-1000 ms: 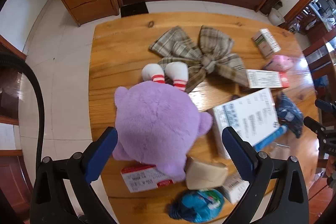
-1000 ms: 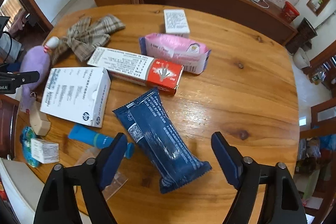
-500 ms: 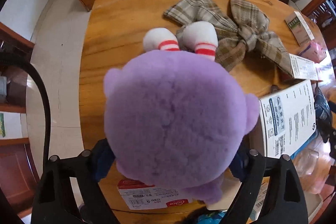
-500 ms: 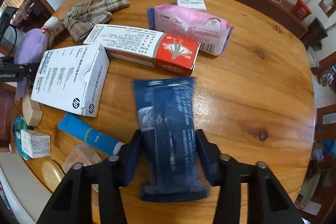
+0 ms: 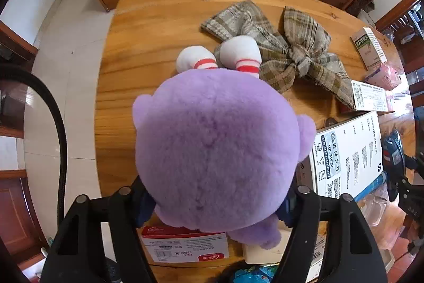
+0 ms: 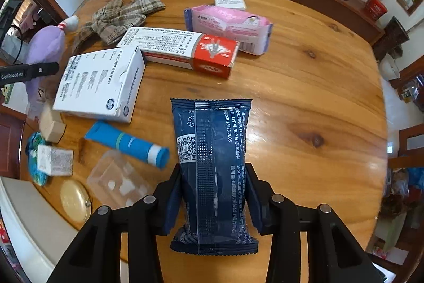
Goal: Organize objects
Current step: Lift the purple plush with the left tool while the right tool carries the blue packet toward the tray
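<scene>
A purple plush toy with white, red-striped feet lies at the left end of the round wooden table. My left gripper points straight down over it. Its jaws are closing, and the blue pads press into the fur on both sides. The toy also shows at the far left of the right wrist view. My right gripper is still closing, its pads tight against the sides of a dark blue packet. The packet lies lengthwise between the fingers, just above the table.
Around the toy lie a plaid bow, a white printed box and a small red-and-white box. Further right are a long red-and-white carton, a pink pack, a blue tube and a clear plastic tray.
The left gripper came down over the plush toy and its jaws narrowed onto it. The right gripper closed on the dark blue packet, which swung from slanted to straight between the fingers.
</scene>
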`<action>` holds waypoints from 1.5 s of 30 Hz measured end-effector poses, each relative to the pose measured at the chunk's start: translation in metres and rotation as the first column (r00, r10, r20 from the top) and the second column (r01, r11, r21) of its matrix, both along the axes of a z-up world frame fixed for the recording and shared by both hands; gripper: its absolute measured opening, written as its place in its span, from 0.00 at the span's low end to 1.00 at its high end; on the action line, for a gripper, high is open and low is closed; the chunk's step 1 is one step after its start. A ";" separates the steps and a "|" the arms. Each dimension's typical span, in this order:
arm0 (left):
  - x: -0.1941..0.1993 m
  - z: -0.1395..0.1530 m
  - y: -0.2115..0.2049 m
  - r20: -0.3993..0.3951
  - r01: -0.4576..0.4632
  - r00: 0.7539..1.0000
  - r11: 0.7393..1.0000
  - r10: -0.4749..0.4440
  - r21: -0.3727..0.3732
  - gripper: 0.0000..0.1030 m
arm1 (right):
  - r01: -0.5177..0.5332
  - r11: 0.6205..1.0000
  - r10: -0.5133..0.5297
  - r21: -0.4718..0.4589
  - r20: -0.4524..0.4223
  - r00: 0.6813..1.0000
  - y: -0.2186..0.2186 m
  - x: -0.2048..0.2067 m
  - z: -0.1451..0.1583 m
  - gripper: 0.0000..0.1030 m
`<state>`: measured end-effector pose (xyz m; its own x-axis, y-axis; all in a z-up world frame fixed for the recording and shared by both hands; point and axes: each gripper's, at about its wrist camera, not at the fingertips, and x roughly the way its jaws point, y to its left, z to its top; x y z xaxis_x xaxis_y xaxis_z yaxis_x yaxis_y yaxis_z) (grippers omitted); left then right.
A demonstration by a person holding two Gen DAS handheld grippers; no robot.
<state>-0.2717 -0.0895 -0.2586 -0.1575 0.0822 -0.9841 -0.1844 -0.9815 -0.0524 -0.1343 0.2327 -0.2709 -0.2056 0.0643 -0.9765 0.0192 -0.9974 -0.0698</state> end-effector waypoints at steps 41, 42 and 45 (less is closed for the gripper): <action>0.265 0.252 0.002 -0.261 0.008 0.965 0.990 0.028 0.138 0.67 | 0.007 0.952 -0.078 -0.306 -0.220 0.972 -0.068 0.265 0.215 0.41; 0.271 0.251 0.003 -0.265 0.005 0.964 0.990 0.034 0.142 0.67 | 0.009 0.948 -0.082 -0.317 -0.216 0.973 -0.071 0.269 0.213 0.41; 0.285 0.246 0.006 -0.264 -0.010 0.963 0.988 0.050 0.153 0.67 | 0.016 0.946 -0.088 -0.324 -0.211 0.973 -0.077 0.279 0.206 0.41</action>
<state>0.0138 -0.0836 -0.0125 -0.4164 0.2153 -0.8833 -0.1819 -0.9716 -0.1511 0.1444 0.1554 -0.0652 -0.4221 -0.2255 -0.8780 -0.0129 -0.9670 0.2546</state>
